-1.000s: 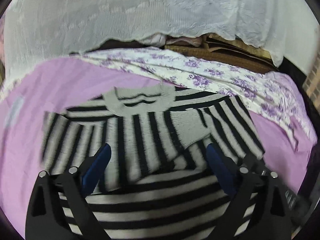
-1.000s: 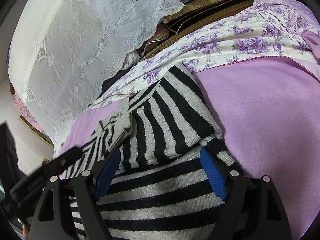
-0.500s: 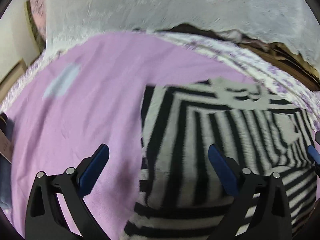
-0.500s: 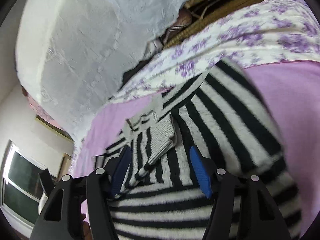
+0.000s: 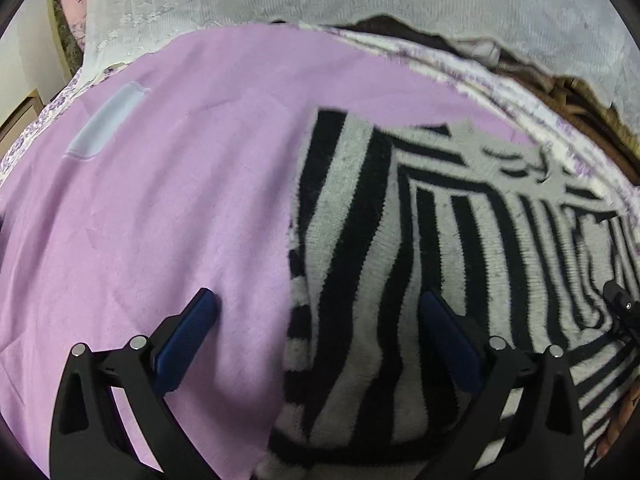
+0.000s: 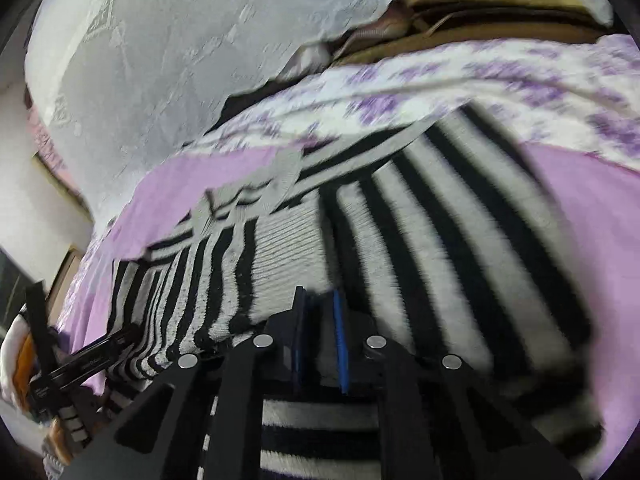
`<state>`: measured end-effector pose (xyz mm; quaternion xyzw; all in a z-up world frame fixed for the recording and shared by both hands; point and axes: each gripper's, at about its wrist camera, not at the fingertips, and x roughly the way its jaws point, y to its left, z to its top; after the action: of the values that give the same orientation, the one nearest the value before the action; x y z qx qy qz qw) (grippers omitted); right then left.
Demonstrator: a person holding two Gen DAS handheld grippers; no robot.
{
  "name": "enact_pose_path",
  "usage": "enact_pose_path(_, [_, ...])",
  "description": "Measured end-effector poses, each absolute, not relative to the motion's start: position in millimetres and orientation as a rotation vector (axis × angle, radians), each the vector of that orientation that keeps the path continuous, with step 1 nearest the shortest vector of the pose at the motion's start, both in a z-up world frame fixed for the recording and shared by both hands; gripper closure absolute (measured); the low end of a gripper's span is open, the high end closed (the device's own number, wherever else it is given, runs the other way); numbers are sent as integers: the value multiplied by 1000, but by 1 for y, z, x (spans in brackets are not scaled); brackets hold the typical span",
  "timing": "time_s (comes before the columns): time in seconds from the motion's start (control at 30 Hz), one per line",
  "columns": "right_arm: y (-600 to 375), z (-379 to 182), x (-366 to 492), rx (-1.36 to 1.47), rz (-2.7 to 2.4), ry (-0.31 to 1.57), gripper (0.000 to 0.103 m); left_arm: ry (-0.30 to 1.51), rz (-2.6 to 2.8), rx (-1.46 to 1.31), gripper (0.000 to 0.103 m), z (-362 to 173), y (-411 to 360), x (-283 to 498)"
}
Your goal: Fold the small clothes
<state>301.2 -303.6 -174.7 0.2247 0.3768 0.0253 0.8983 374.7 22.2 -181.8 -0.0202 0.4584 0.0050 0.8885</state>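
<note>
On purple blanket point(image 5: 168, 216), striped sweater point(image 5: 360, 248), folded

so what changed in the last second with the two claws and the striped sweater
The right claw went from wide open over the striped sweater to nearly shut; it is closing on a fold of the knit. The left claw slid sideways from over the sweater to its edge, one finger now over the purple blanket. It stayed open. The sweater stayed flat.

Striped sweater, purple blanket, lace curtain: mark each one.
striped sweater point(image 5: 472, 240), left wrist view, folded body
purple blanket point(image 5: 192, 208), left wrist view, bare middle
lace curtain point(image 6: 168, 60), right wrist view, hanging panel
</note>
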Motion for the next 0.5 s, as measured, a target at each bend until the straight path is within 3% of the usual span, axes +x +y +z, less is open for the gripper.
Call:
enact_pose_path(0.17, [-282, -145, 298, 395, 121, 643, 85, 843, -82, -111, 5, -152, 21, 369])
enact_pose_path(0.3, [-263, -166, 324, 325, 145, 756, 86, 942, -29, -1, 4, -181, 2, 396])
enact_pose_path(0.37, [-280, -185, 334, 434, 180, 821, 91, 1019, -26, -31, 4, -199, 5, 408])
enact_pose_path(0.4, [-286, -186, 334, 472, 181, 823, 100, 1013, -30, -62, 4, -195, 10, 407])
enact_pose_path(0.47, [-292, -184, 327, 495, 167, 798, 101, 1010, -30, -60, 4, -195, 10, 406])
enact_pose_path(0.5, [-290, -180, 322, 475, 151, 776, 95, 989, -19, -51, 4, -190, 9, 401])
